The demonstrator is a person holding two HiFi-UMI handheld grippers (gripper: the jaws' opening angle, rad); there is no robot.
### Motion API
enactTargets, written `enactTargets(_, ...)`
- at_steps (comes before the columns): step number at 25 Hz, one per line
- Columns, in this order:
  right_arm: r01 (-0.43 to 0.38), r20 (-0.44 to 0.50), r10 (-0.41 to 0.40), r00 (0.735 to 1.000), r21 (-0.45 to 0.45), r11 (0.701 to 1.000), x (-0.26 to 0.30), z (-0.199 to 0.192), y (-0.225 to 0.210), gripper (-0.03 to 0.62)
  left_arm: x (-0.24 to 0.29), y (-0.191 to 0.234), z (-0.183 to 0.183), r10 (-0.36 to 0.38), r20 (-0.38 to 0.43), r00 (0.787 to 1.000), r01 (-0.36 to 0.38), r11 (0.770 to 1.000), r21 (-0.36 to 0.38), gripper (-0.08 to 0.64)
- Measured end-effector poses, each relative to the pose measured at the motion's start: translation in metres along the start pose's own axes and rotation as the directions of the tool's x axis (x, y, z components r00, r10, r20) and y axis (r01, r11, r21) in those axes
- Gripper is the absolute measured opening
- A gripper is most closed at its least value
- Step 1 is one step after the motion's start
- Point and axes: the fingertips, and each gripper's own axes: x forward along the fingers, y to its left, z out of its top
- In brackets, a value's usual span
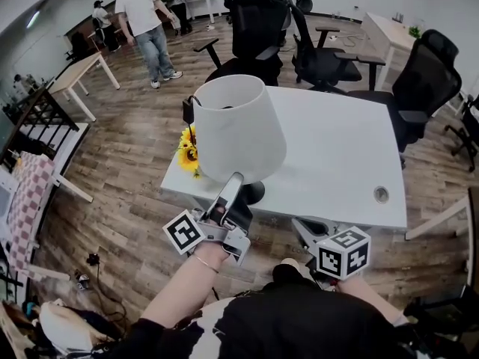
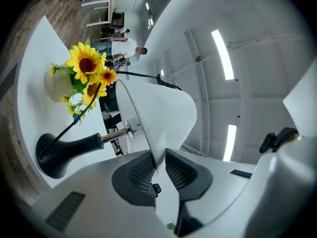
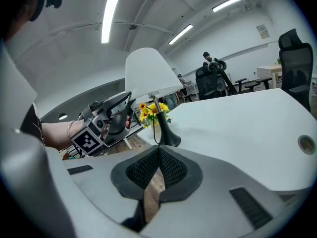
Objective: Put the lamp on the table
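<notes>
The lamp stands near the front left edge of the white table (image 1: 337, 155), its white shade (image 1: 239, 129) over a black base (image 1: 253, 193). My left gripper (image 1: 236, 178) reaches up to the shade's lower rim. In the left gripper view the rim (image 2: 158, 118) sits between the parted pads of the left gripper (image 2: 159, 157), which do not look pressed on it. The black base (image 2: 59, 152) and chrome stem (image 2: 116, 133) show at the left. My right gripper (image 1: 303, 230) hangs off the table's front edge, shut and empty (image 3: 159, 150). It faces the lamp (image 3: 148, 73) and the left gripper (image 3: 126, 100).
A vase of sunflowers (image 1: 187, 152) stands just behind the lamp at the table's left corner. The table has a cable hole (image 1: 381, 194) at the front right. Black office chairs (image 1: 258, 21) (image 1: 426, 81) stand behind and right of the table. A person (image 1: 146, 21) stands on the wooden floor, far left.
</notes>
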Motion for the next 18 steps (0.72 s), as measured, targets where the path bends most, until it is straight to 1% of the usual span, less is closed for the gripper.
enactTargets(13, 0.001, 0.013, -0.002, 1.0, 0.031, 1.0, -0.009, -0.005, 0.002, 0.015, -0.011, 0.001, -0.011, -0.001, -0.048, 0.999, 0.002, 1.0, 0.028, 0.075)
enactTargets(18, -0.006, 0.007, 0.006, 1.0, 0.04, 0.999, -0.009, -0.008, 0.003, 0.015, -0.014, 0.002, -0.015, 0.002, -0.05, 0.999, -0.001, 1.0, 0.026, 0.078)
